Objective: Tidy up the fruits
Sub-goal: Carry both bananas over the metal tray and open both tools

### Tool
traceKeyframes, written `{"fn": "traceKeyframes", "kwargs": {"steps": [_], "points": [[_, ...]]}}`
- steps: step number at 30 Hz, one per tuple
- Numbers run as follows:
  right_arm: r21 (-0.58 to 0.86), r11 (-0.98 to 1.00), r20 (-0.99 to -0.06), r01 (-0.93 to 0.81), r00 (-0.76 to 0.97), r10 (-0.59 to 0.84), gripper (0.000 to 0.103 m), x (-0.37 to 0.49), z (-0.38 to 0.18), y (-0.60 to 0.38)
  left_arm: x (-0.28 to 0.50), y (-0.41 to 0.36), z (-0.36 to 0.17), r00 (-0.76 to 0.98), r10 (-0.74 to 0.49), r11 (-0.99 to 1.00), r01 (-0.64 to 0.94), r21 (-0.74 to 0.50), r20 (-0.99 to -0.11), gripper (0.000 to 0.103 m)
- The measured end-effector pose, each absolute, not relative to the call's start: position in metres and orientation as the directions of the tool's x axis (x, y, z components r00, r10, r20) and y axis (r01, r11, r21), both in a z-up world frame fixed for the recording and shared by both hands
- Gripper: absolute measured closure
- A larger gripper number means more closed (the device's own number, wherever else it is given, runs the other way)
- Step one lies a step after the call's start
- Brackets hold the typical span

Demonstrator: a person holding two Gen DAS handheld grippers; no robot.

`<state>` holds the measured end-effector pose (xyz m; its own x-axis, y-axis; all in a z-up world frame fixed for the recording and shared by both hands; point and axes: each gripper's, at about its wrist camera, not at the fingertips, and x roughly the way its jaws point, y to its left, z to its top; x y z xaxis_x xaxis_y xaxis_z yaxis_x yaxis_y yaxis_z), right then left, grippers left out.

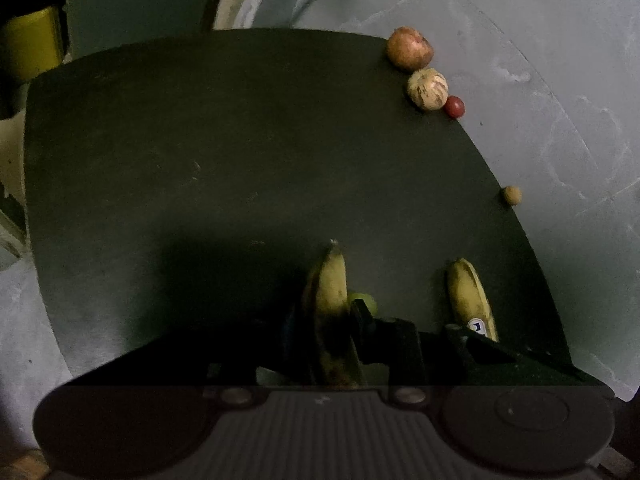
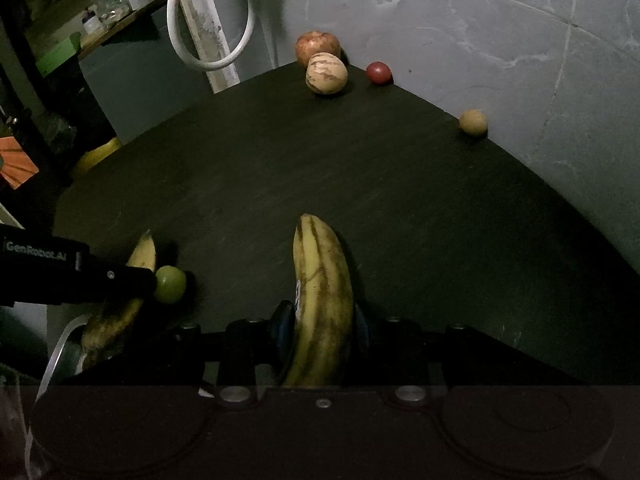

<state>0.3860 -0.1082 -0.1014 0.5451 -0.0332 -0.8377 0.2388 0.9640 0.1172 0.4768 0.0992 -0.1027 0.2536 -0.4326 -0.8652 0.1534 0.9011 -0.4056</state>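
On a dark round table [image 1: 200, 160], my left gripper [image 1: 326, 312] is shut on a spotted yellow banana [image 1: 330, 292], one finger on each side. A small green lime [image 1: 365, 300] lies against that banana's right side. My right gripper [image 2: 322, 320] is shut on a second, stickered banana [image 2: 322, 280] that points away from me. The left gripper [image 2: 120, 280] also shows across the first banana [image 2: 142, 252], with the lime [image 2: 170, 284] at its tip. Whether either banana is off the table I cannot tell.
At the table's far edge sit a reddish round fruit [image 2: 318, 44], a striped pale melon [image 2: 326, 73], a small red fruit [image 2: 379, 72] and a small tan fruit [image 2: 473, 122]. A white cable loop [image 2: 208, 62] hangs beyond. A cluttered shelf [image 2: 80, 20] stands at the left.
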Motion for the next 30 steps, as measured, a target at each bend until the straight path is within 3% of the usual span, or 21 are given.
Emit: {"fn": "traceKeyframes", "kwargs": {"steps": [4,9,30], "points": [[0.117,0.964,-0.836,0.238,0.547,-0.033,0.069,0.386,-0.102,-0.108,0.476,0.097,-0.104,0.256,-0.438,0.898,0.176,-0.404,-0.862,0.065],[0.136,0.962,-0.828,0.235,0.561,-0.020,0.069,0.383,-0.099,-0.109,0.478,0.101,-0.102,0.262,-0.438,0.898,0.153,-0.411,-0.860,0.071],[0.235,0.955,-0.784,0.182,0.616,0.075,0.069,0.356,-0.079,-0.109,0.456,0.117,-0.082,0.265,-0.534,0.841,0.069,-0.537,-0.803,0.072]]}}
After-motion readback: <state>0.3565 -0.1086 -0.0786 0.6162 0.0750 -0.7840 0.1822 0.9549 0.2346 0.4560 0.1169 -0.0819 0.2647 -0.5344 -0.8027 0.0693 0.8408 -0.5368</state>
